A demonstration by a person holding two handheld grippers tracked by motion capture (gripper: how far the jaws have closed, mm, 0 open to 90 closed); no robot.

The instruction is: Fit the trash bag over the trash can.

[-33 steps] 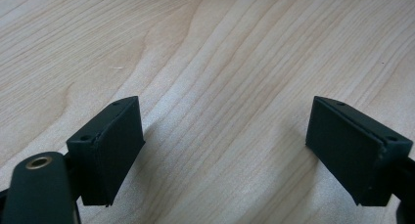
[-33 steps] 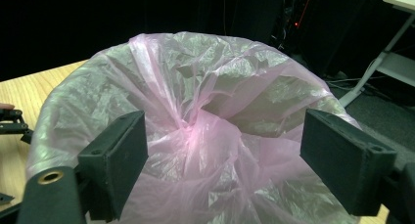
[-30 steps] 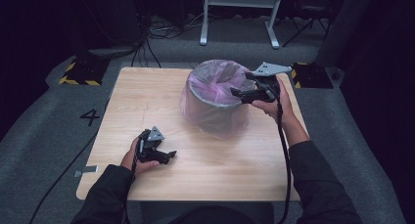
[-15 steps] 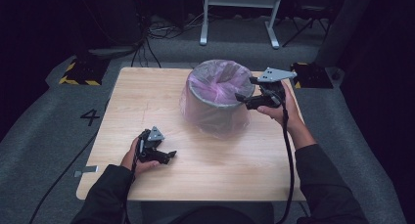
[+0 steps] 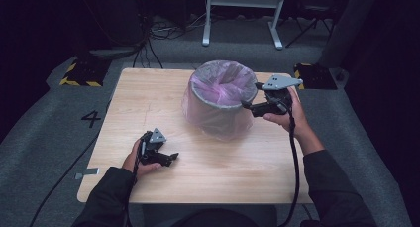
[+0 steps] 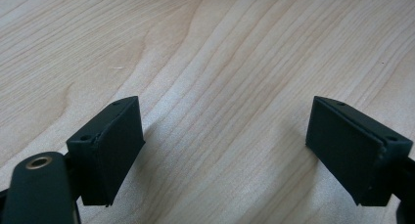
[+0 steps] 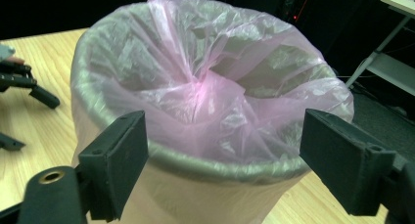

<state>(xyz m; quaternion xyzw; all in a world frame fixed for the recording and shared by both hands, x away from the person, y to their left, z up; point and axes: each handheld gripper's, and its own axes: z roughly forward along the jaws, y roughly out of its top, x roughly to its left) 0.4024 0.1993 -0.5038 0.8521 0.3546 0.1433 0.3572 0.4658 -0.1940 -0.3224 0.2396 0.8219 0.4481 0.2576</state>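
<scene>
In the high view, a round grey waste bin point(image 5: 220, 100) lined with a thin, translucent pink plastic bag point(image 5: 223, 88) stands on the light wooden tabletop point(image 5: 148, 103), toward the far edge and a little right of the middle. The bag's rim is folded over the bin's lip and hangs down the outer wall. The right gripper point(image 5: 252, 105), black with a grey three-cornered plate on top, is held level just beside the bin's right side, its tips pointing at the rim; whether they touch the bag cannot be told from here. The left gripper point(image 5: 171, 158) lies low on the tabletop near the near-left corner, well apart from the bin, held in the person's left hand point(image 5: 136, 160).

In the left gripper view, the left gripper point(image 6: 225, 145) has its two black jaws standing wide apart, with bare wood grain between them and no object.

In the right gripper view, the right gripper point(image 7: 222, 165) has its jaws spread wide, one to either side of the bin's near rim. The bag point(image 7: 210, 87) sags crumpled into the bin, and the pads do not press on it. At the left edge of this view the left gripper point(image 7: 22, 87) shows on the tabletop.
</scene>
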